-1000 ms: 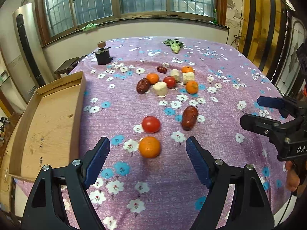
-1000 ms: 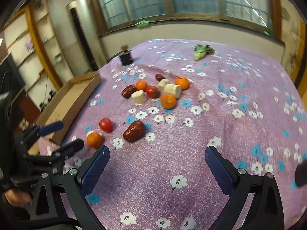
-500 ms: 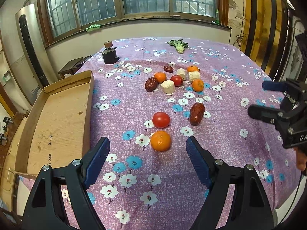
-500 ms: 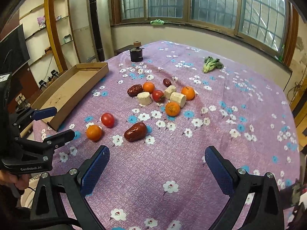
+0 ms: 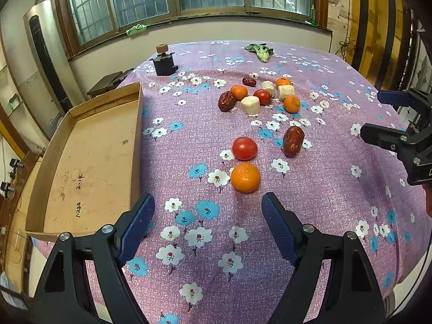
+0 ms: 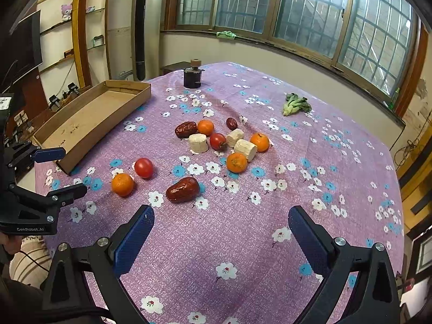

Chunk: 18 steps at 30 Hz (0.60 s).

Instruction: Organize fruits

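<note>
With both my left gripper [image 5: 208, 217] and right gripper [image 6: 220, 228] spread wide and empty, I worry the round orange [image 5: 245, 177] rolls away if nudged off-centre.

- surface [image 5: 337, 202]: purple cloth, white and blue flower print
- near orange [image 5: 245, 177]: orange; tomato [image 5: 244, 148] above it: red
- date [image 5: 293, 141]: dark red-brown, glossy
- far cluster mid-frame: orange, red, dark red, cream-white chunks [image 5: 250, 105]
- tray [image 5: 89, 156], left of frame: plain tan cardboard
- left hand-held gripper [image 5: 208, 221]: black body, blue pads [image 5: 136, 225]
- greens [image 6: 294, 104], upper right: green
</note>
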Motion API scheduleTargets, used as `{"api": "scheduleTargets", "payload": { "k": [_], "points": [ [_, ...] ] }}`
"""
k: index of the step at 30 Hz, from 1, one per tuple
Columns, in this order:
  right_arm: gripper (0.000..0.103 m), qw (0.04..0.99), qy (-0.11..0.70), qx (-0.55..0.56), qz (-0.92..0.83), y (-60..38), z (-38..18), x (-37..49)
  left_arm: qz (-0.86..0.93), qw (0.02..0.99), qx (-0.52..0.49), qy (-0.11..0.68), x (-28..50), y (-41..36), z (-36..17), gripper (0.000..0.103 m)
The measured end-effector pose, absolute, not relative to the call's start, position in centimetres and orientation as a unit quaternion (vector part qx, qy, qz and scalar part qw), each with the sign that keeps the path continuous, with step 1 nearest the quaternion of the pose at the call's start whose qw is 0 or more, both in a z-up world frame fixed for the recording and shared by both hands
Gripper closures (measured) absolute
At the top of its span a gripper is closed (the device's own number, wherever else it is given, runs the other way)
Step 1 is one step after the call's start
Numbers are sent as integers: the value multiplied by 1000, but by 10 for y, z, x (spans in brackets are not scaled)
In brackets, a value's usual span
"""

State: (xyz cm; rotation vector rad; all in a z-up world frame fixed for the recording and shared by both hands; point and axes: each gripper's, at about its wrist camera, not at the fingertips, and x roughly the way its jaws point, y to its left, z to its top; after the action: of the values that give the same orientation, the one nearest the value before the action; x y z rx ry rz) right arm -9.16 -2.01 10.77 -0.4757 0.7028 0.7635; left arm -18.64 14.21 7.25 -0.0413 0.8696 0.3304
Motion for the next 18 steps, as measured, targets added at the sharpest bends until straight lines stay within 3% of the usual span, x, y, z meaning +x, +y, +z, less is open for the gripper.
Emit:
{"api": "scheduleTargets", "payload": {
  "k": [18],
  "points": [
    [3,838,336,-235,359,-16,103,-92,149,892,-24,425,-183,140,68,21]
  ]
}}
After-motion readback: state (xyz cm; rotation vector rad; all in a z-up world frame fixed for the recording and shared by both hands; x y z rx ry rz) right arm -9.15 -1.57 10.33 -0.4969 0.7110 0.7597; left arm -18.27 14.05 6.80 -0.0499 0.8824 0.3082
